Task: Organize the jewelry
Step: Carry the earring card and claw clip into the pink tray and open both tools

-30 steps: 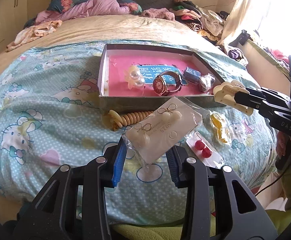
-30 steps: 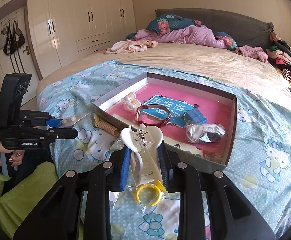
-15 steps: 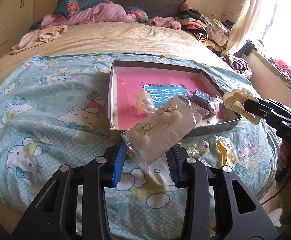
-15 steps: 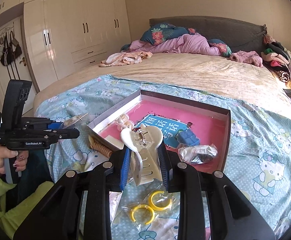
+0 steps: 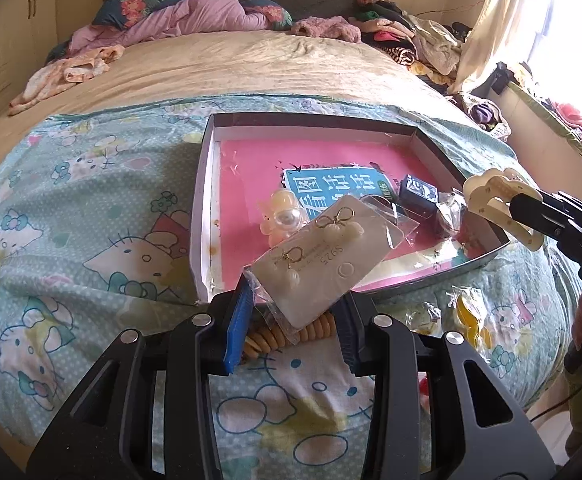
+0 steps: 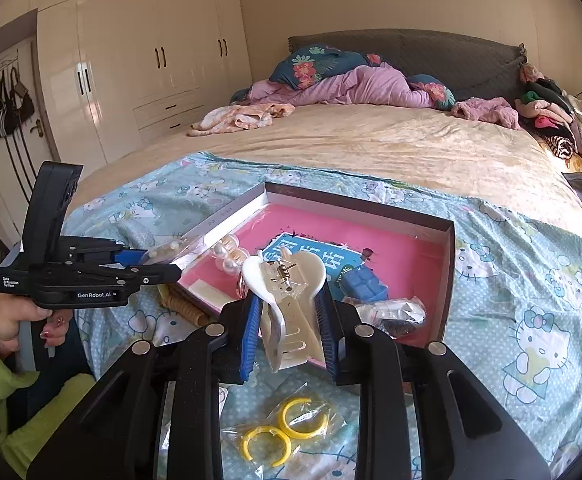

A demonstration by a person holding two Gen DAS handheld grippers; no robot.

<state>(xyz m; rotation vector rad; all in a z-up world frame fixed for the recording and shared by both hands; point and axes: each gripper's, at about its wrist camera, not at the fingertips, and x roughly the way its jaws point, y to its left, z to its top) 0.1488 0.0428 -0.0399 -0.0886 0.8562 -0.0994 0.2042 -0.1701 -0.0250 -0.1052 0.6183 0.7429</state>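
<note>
A shallow box with a pink floor point(image 5: 247, 160) point(image 6: 395, 240) lies on the Hello Kitty sheet. My left gripper point(image 5: 291, 312) is shut on a bagged white card of pearl earrings point(image 5: 323, 256) and holds it over the box's near edge. My right gripper point(image 6: 289, 340) is shut on a cream hair claw clip point(image 6: 287, 300) at the box's near right corner; it also shows in the left wrist view point(image 5: 499, 204). In the box lie a pearl hair ornament point(image 5: 285, 216), a small blue box point(image 5: 418, 192) and a blue printed card point(image 5: 331, 184).
On the sheet in front of the box lie bagged yellow hoop earrings point(image 6: 283, 432) point(image 5: 471, 316) and a beaded wooden bracelet point(image 5: 287, 332). Crumpled bedding and clothes point(image 6: 351, 80) pile at the bed's head. A white wardrobe point(image 6: 131, 60) stands to the left.
Both grippers have moved forward and up toward the box with their items. The earring card now hangs over the box's near edge, and the claw clip is at its right corner.
</note>
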